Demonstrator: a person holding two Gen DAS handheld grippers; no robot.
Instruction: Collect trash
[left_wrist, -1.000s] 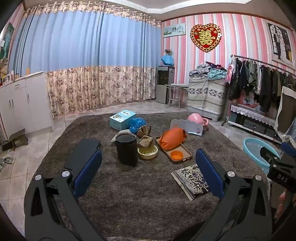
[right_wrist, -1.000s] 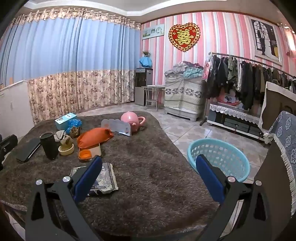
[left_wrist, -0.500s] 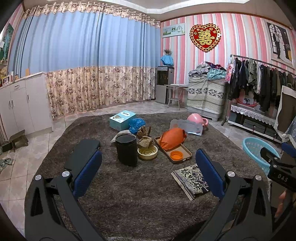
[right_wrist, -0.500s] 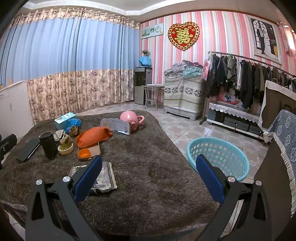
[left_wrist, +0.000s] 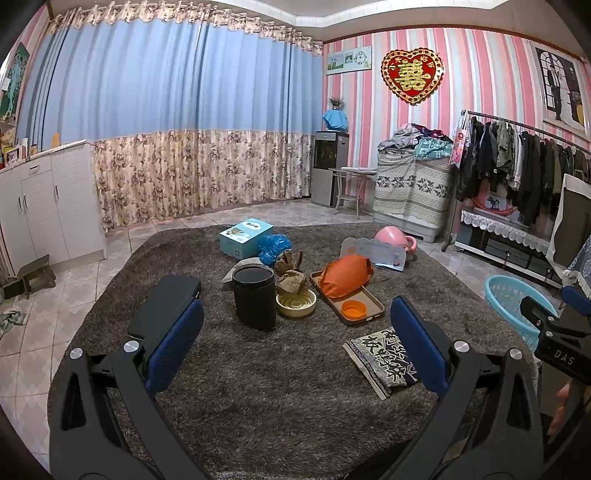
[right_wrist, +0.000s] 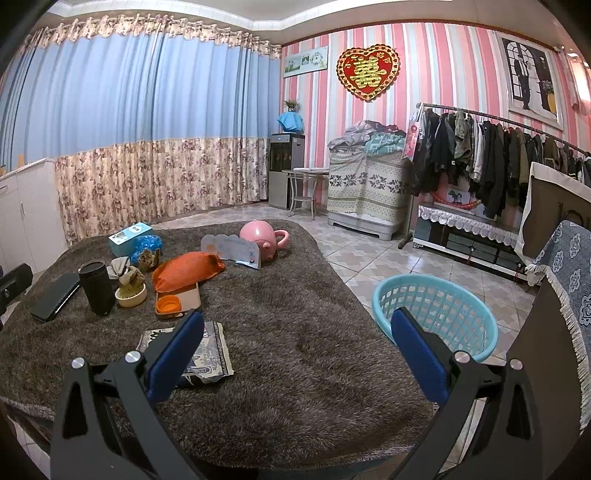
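While almost nothing has shifted over the last second, both the left gripper (left_wrist: 295, 332) and right gripper (right_wrist: 293, 343) are held released and empty above the desk's near edge, crumpled brown paper (left_wrist: 291, 281) untouched beside the black bin (left_wrist: 254, 297) mid-desk.

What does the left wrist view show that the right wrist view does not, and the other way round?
Only the left wrist view: the white cabinet doors, a small stool on the floor tiles, and the right gripper's body at its right edge.

Only the right wrist view: the whole blue basket on the floor, and a blue patterned cloth at the right.

Both: the black bin, cream bowl, orange bag, patterned packet, pink pot, and open, empty jaws.
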